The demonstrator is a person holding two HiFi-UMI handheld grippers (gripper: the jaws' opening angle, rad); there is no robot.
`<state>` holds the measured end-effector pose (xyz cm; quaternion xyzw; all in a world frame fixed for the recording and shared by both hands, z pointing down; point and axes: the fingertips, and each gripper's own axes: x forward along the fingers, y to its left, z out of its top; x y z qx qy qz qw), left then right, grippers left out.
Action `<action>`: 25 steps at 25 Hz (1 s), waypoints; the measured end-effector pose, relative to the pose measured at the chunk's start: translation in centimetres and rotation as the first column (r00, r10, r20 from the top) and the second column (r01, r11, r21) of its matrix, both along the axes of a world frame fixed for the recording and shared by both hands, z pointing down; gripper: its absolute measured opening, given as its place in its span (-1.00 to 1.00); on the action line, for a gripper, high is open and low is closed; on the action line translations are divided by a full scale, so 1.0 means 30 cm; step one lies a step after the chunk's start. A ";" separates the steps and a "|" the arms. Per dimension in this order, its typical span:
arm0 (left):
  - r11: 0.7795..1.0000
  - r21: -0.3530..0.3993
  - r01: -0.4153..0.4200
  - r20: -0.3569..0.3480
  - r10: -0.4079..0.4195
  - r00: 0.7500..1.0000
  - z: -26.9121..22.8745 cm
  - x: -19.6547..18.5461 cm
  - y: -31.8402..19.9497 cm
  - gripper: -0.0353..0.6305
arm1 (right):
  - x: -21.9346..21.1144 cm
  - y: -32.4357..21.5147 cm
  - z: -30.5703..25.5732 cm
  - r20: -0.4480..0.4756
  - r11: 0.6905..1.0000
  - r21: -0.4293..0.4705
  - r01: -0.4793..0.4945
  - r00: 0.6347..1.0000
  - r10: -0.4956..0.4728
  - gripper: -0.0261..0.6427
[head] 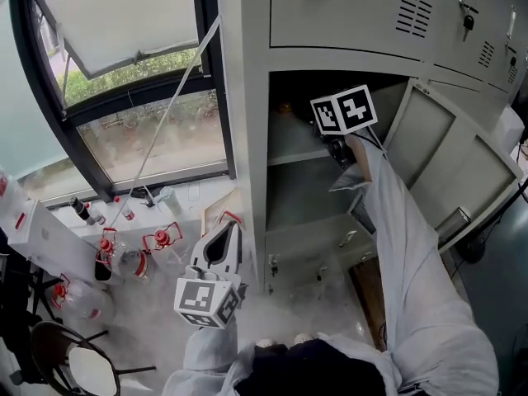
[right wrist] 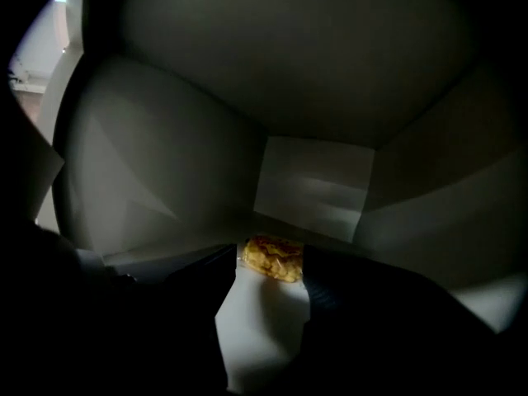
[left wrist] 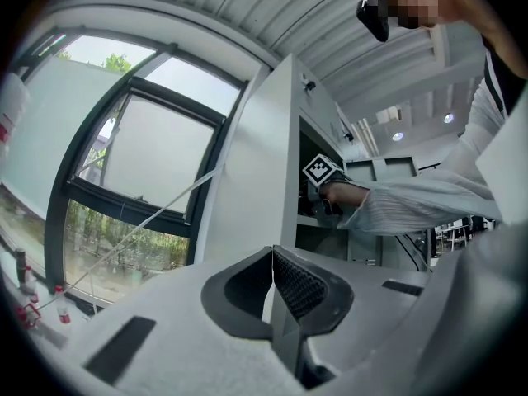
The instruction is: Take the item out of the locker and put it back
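Right gripper view, right gripper [right wrist: 270, 257] clamped on one yellow packet [right wrist: 272, 262], left gripper [left wrist: 272, 258] jaws together.

At your left there is a big window [head: 153, 143] with a dark frame, and its upper sash [head: 124, 15] is tilted open. Outside the glass you can see green bushes [head: 136, 73]. A thin white cord [head: 173, 97] runs slanting across the window, down to the sill. On the sill stands a dark bottle [head: 82, 211]. Below it, on the pale floor [head: 157, 337], stand several clear jugs [head: 162, 244] with red handles, close together. Near the lower left corner you have a black chair [head: 70, 361]. In the left gripper view a ribbed ceiling [left wrist: 247, 7] with round lamps [left wrist: 448, 118] shows above.
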<state>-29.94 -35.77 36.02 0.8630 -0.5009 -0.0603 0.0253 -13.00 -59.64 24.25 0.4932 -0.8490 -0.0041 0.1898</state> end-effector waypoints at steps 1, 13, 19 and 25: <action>1.000 0.000 0.002 -0.004 -0.002 1.000 0.000 -0.001 -0.007 -0.87 | -0.001 -0.012 0.010 0.003 1.000 -0.022 0.009 1.000 -0.009 -0.22; 1.000 0.006 -0.010 -0.015 0.011 1.000 0.010 0.031 -0.054 -0.87 | 0.075 -0.104 0.090 -0.336 0.994 -0.102 -0.023 0.942 -0.013 -0.22; 1.000 -0.003 0.011 -0.020 -0.011 1.000 0.026 0.011 -0.061 -0.87 | 0.070 -0.148 0.119 -0.437 0.993 -0.122 0.010 0.897 -0.063 -0.22; 0.999 -0.020 0.037 -0.024 -0.038 0.999 0.052 -0.017 -0.062 -0.87 | 0.045 -0.159 0.141 -0.419 0.984 -0.168 0.061 0.899 -0.127 -0.47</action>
